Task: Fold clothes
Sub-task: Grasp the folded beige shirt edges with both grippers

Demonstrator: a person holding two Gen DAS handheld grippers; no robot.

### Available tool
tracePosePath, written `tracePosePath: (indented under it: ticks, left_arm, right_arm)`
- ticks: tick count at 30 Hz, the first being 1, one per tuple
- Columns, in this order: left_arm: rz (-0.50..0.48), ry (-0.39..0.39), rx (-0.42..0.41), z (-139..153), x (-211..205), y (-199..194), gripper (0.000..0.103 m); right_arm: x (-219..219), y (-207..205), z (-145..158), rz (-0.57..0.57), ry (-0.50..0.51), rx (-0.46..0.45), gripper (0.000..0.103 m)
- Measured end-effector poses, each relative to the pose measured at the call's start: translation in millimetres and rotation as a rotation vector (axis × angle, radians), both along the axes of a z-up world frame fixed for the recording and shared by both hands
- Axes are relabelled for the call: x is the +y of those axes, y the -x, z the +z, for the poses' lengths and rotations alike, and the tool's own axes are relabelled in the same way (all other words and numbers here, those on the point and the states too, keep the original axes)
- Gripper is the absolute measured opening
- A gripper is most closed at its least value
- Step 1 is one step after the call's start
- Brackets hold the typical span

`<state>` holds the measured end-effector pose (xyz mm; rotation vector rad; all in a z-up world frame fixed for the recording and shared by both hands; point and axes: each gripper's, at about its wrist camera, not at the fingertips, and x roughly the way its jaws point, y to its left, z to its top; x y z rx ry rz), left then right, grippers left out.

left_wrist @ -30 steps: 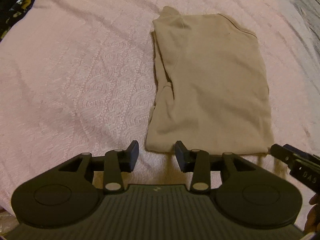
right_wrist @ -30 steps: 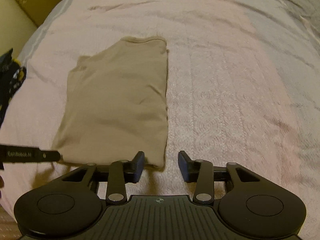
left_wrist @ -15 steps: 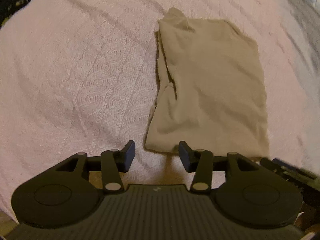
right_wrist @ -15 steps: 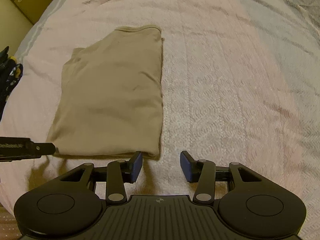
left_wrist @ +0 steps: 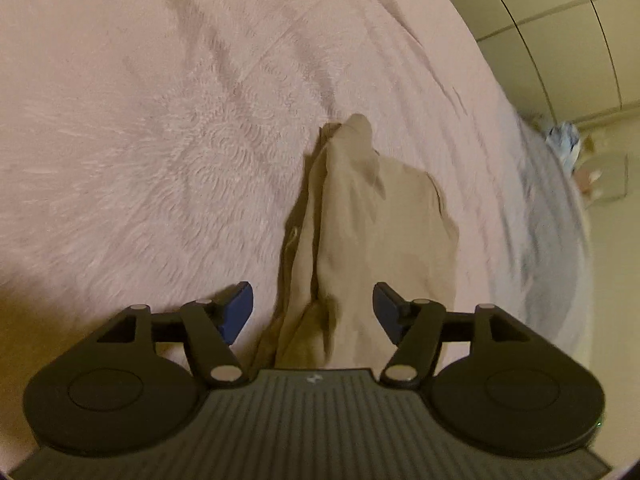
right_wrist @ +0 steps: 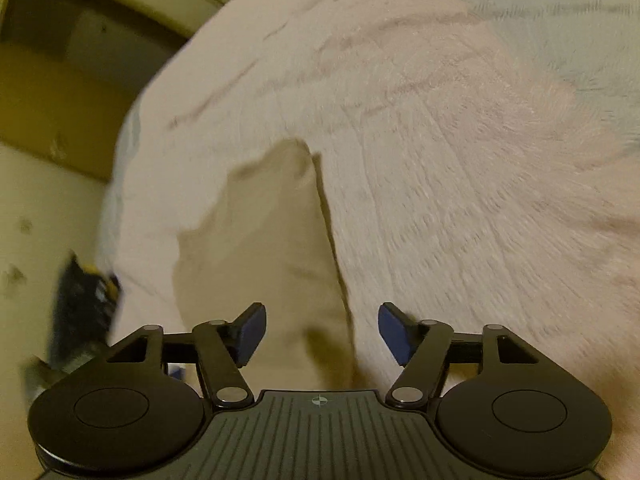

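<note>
A folded tan garment [left_wrist: 372, 232] lies on the pink bedspread [left_wrist: 160, 140]. In the left wrist view its near left corner runs between the jaws of my left gripper [left_wrist: 313, 312], which are opening wide; the blue pads do not press the cloth. In the right wrist view the same garment [right_wrist: 260, 248] has its near right edge between the jaws of my right gripper [right_wrist: 322, 330], also opening, with the pads clear of the fabric. Both views are blurred by motion.
The bedspread [right_wrist: 460, 140] reaches far beyond the garment. A cream wardrobe [left_wrist: 560, 32] and small items [left_wrist: 564, 144] stand past the bed's right edge. A dark object with yellow marks [right_wrist: 86, 300] and the room's floor lie at the left of the right wrist view.
Both grippers have spread their jaws wider, rolled, and come down onto the garment's near corners. The cloth now lies between each pair of jaws instead of just ahead of them.
</note>
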<state>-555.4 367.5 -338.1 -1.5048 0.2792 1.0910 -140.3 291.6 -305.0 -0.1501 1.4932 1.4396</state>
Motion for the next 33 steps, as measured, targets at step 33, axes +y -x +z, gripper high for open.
tracePosePath:
  ticks: [33]
  left_arm:
    - [-0.24, -0.058, -0.232, 6.0, 41.3, -20.2, 0.022]
  right_arm:
    - [8.9, 48.9, -4.6, -0.077, -0.033, 0.198, 0.028]
